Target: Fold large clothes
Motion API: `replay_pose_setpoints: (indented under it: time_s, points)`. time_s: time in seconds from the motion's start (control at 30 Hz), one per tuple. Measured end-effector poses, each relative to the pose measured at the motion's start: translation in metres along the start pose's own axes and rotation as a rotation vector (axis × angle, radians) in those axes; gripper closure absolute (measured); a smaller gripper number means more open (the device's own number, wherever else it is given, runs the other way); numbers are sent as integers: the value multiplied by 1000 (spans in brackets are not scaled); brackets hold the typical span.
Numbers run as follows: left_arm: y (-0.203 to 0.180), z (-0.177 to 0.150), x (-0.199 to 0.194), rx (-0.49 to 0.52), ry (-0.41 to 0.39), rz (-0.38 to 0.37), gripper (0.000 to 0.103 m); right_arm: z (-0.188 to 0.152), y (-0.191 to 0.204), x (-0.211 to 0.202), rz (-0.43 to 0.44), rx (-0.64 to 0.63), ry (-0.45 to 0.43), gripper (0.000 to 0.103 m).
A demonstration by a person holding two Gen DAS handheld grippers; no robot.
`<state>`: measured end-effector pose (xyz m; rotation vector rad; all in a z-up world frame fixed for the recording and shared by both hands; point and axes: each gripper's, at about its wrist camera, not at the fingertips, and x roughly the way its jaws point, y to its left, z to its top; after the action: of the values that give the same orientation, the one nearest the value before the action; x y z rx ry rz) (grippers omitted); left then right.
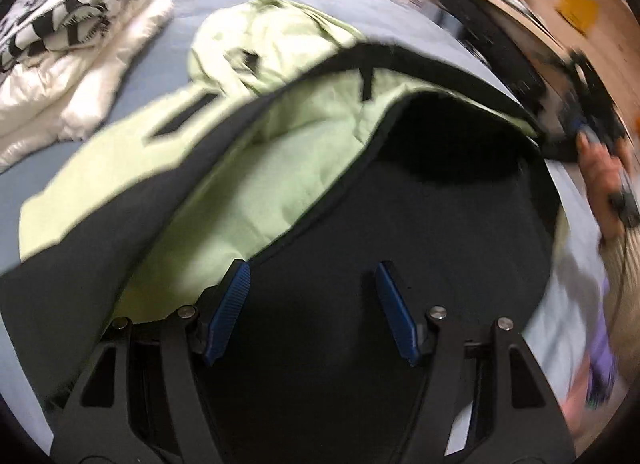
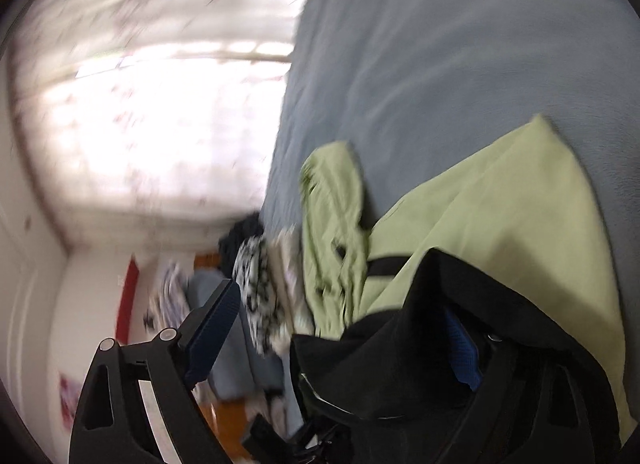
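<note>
Left gripper [image 1: 312,304]: jaws stand wide apart, blue ribbed pads [image 1: 230,310] clamped on nothing. The black-and-pale-green fabric jacket [image 1: 280,167] lies directly under and ahead of them, its black panel filling the gap between the fingers.

Right gripper [image 2: 344,328]: jaws apart. The left blue pad [image 2: 212,328] is bare. Black cloth of the jacket [image 2: 500,232] is draped over the right finger; whether it is pinched cannot be told through the blur.

The jacket lies on the grey-blue bed sheet [image 1: 168,63], long axis running diagonally away from the left gripper, its crumpled green end [image 1: 260,39] pointing to the far side.

Beyond, at far left, a folded white padded garment [image 1: 80,91] carries a black-and-white patterned folded cloth [image 1: 68,3] on top, well apart from the jacket.
</note>
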<state>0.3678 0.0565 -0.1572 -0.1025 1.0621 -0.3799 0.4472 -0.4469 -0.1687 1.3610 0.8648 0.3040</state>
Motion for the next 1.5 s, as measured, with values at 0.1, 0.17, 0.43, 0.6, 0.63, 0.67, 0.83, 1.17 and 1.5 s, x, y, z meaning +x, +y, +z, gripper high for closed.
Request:
replay_pose_setpoints:
  time_s: [0.1,0.17,0.43,0.6,0.63,0.67,0.83,1.17,1.5]
  points:
    - [11,27,4,-96,-52,57,41,10,-9,3,-24,43,-8,8]
    - [18,40,4,-147,-75,67,41,12,-11,6,-59,34,14,7]
    - [45,59,-28,-226,-218,174,41,2,3,3,-111,-141,93,7]
    - [70,47,-70,-253,-271,134,41,-15,31,-9,-255,-414,81,7]
    - [75,44,-75,-250,-271,131,41,-19,37,-11,-308,-482,66,7]
    - [82,38,-81,-251,-269,132,41,-21,39,-12,-342,-525,50,7]
    - [129,-1,-104,-302,-248,107,41,-21,35,-13,-460,-678,20,8]
    - [138,-62,-108,-17,-96,104,41,-11,-2,21,-497,-722,67,13]
    - [112,-39,-47,338,-10,407,40,-23,0,65,-600,-862,101,16]
